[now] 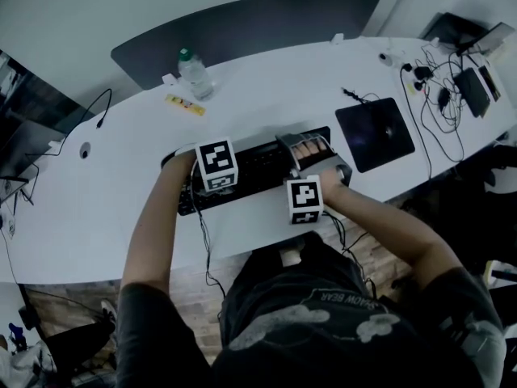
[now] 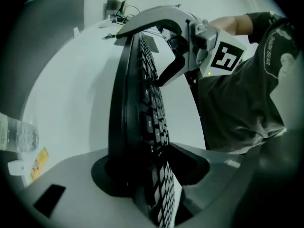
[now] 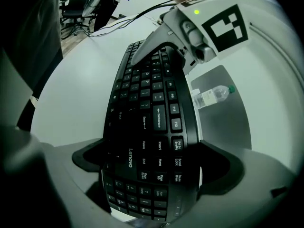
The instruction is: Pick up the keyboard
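A black Lenovo keyboard (image 1: 258, 164) lies across the white table (image 1: 97, 217) in front of the person. My left gripper (image 1: 203, 189) points steeply down over its left end. In the left gripper view the keyboard (image 2: 145, 103) runs edge-on between the jaws of that gripper (image 2: 149, 167), and both pads lie against it. My right gripper (image 1: 305, 153) straddles the right end. In the right gripper view the keypad end of the keyboard (image 3: 152, 108) fills the gap of that gripper (image 3: 154, 163), its pads against both long edges. The left gripper (image 3: 171, 49) shows at the far end.
A black mouse pad (image 1: 374, 133) lies right of the keyboard. Behind its left end stand a water bottle (image 1: 194, 73) and a yellow strip (image 1: 184, 103). Cables and devices (image 1: 444, 87) crowd the table's right end. A dark panel (image 1: 242, 27) backs the table.
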`<move>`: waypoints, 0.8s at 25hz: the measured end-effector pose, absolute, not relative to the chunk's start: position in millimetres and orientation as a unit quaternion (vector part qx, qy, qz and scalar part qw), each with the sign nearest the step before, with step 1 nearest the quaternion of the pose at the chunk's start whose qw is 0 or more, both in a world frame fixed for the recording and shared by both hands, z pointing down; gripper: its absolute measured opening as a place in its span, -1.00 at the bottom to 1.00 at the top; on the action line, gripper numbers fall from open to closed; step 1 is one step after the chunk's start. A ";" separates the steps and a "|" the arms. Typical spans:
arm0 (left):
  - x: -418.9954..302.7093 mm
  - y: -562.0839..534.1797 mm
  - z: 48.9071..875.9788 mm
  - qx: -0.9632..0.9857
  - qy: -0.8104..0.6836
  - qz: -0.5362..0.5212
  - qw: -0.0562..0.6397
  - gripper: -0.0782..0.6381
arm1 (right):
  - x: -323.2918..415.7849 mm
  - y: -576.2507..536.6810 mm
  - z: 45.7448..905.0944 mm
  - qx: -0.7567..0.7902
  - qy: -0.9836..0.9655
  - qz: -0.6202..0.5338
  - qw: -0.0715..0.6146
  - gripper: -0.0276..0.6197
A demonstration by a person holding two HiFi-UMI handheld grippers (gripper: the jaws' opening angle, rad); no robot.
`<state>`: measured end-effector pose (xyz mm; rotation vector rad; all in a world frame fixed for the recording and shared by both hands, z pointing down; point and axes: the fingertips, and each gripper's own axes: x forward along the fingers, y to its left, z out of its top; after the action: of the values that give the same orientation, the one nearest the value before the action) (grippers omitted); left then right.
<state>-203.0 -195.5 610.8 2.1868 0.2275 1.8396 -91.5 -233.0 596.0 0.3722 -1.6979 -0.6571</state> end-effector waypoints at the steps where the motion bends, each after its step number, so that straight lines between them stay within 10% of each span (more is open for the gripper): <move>1: -203.1 -194.2 612.1 0.753 0.081 0.639 0.135 -0.18 | -91.1 -232.6 595.8 0.161 -0.733 -0.285 0.597 0.86; 9: -199.1 -172.3 601.2 0.766 0.078 0.600 0.219 -0.55 | -96.6 -235.8 589.0 0.157 -0.721 -0.337 0.585 0.86; 20: -186.3 -184.6 584.9 0.784 -0.021 0.580 0.222 -0.58 | -81.0 -244.6 579.3 0.171 -0.707 -0.397 0.560 0.85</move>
<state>-186.3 -184.6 584.9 2.1649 -0.0583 1.6019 -81.0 -244.6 579.3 0.4029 -1.6656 -0.9366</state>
